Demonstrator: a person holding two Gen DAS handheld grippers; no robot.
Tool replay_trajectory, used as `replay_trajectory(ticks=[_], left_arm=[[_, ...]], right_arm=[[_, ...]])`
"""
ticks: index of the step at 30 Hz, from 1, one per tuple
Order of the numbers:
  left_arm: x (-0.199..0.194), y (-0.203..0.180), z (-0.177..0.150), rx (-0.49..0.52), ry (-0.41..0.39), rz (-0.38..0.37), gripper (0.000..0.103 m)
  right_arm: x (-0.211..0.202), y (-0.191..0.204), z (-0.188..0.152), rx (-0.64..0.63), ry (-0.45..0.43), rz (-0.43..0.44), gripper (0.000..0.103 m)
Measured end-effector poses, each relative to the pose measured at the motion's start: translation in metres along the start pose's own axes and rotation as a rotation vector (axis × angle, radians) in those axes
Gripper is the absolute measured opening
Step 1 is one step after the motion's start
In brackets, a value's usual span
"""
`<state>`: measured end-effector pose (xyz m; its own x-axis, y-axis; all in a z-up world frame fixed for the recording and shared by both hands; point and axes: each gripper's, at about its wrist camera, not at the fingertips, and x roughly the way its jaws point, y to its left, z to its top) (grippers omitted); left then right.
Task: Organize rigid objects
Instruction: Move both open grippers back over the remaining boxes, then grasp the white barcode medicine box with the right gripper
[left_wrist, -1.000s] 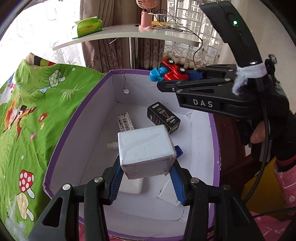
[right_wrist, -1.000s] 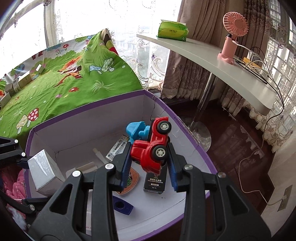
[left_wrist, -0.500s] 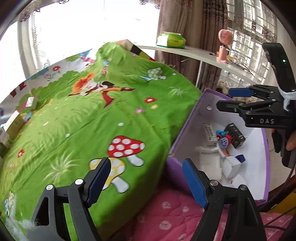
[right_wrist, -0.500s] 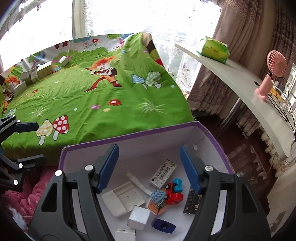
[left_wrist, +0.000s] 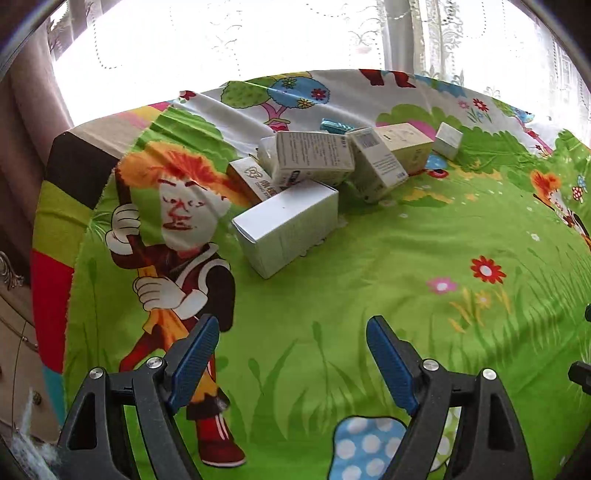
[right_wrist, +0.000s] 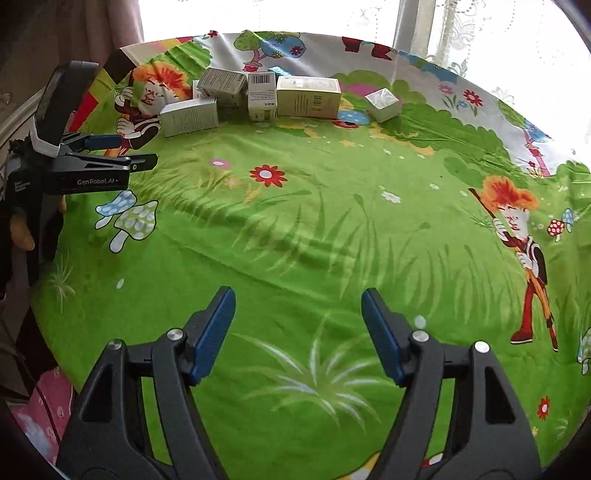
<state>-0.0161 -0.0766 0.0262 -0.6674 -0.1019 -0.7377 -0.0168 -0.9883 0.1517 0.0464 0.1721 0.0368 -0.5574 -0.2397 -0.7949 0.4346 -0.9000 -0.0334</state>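
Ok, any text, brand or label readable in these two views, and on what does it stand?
"GenRobot.AI": side of the left gripper, right wrist view.
Chinese characters on the orange box: too blurred.
Print and barcodes on the boxes: too small.

A cluster of small cardboard boxes (left_wrist: 343, 173) is lying at the far edge of a green cartoon-print bedspread (left_wrist: 369, 295). A plain white box (left_wrist: 286, 227) is sitting nearest, angled, with printed white cartons leaning against one another behind it. One small silvery-white cube (left_wrist: 447, 140) is resting slightly apart at the right end.
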Motion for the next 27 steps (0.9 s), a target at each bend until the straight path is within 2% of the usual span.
replay_trajectory(ticks=[2,4,8,10,11,12,14,19,21,23,25,27], left_arm=[[0.015,0.013,0.015,0.007,0.004,-0.007,0.083],[0.031,0.017,0.031,0.026,0.032,-0.051,0.083],[0.055,0.009,0.053,0.093,0.044,-0.032,0.083],[0.063,0.002,0.054,0.11,0.082,-0.118,0.082],[0.061,0.0,0.051,0.11,0.089,-0.146,0.065],[0.056,-0.001,0.046,0.09,0.103,-0.162,0.044],[0.036,-0.002,0.029,0.023,0.126,-0.205,0.037],[-0.013,-0.008,-0.025,-0.059,0.112,-0.186,0.037],[-0.02,-0.007,-0.038,-0.081,0.098,-0.187,0.038],[-0.02,-0.007,-0.042,-0.103,0.048,-0.176,0.039],[-0.018,-0.011,-0.039,-0.106,0.044,-0.177,0.047],[-0.014,-0.012,-0.035,-0.11,0.053,-0.165,0.067]], right_arm=[[0.021,0.007,0.014,0.03,0.021,0.042,0.074],[0.036,0.012,0.025,0.043,0.034,0.079,0.074],[0.053,0.02,0.043,0.015,0.033,0.081,0.076],[0.061,0.022,0.052,-0.004,0.034,0.079,0.077],[0.064,0.023,0.057,-0.015,0.034,0.077,0.077],[0.068,0.023,0.062,-0.023,0.03,0.079,0.077],[0.079,0.021,0.074,-0.029,0.024,0.077,0.077],[0.111,0.017,0.113,-0.031,-0.006,0.078,0.077],[0.126,0.021,0.132,-0.041,-0.006,0.087,0.077],[0.141,0.026,0.151,-0.043,-0.008,0.097,0.077],[0.155,0.03,0.169,-0.04,-0.01,0.1,0.077],[0.169,0.031,0.186,-0.034,-0.008,0.084,0.077]])
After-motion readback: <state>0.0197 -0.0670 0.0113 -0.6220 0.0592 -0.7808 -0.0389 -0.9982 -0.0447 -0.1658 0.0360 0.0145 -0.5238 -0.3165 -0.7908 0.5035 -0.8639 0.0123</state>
